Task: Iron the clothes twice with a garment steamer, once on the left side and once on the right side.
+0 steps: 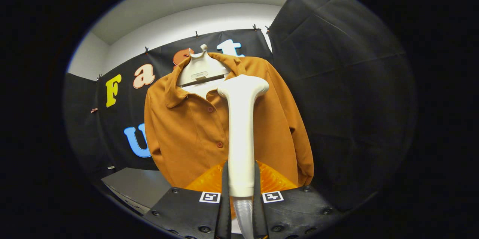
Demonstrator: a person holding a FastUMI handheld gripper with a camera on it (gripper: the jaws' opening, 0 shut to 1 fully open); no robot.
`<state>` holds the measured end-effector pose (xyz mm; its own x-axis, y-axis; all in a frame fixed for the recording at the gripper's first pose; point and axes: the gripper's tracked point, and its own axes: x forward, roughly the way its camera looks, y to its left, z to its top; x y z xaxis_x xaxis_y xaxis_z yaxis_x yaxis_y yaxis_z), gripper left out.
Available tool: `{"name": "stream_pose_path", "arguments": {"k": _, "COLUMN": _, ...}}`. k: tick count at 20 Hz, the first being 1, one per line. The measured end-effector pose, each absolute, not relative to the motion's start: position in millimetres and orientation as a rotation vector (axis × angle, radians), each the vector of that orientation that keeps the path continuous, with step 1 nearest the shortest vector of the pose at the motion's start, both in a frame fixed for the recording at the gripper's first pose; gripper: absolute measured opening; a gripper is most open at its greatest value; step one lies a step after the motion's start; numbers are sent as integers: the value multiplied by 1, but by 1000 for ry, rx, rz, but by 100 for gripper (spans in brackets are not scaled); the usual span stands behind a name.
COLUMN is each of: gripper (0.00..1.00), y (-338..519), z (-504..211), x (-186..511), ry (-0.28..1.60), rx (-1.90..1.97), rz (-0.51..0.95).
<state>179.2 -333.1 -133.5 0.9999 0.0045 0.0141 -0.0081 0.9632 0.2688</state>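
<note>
Two fingers (225, 194) of the tongs (240, 184) press the steamer (241, 134) handle from either side, holding it upright just ahead. Its ribbed hose is cut off below, between the fingers. Steamer head sits against the shirt (187, 130) near the collar, covering part of the button line. Shirt hangs on a pale hanger (202, 68); hanger's small label too blurred to read. Shirt's lower hem hidden behind the tongs.
</note>
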Motion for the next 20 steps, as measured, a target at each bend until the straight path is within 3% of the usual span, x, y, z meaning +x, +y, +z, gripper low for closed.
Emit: {"name": "stream_pose_path", "arguments": {"k": 20, "gripper": 26, "y": -338, "z": -294, "x": 130, "ry": 269, "rx": 313, "rz": -37}}
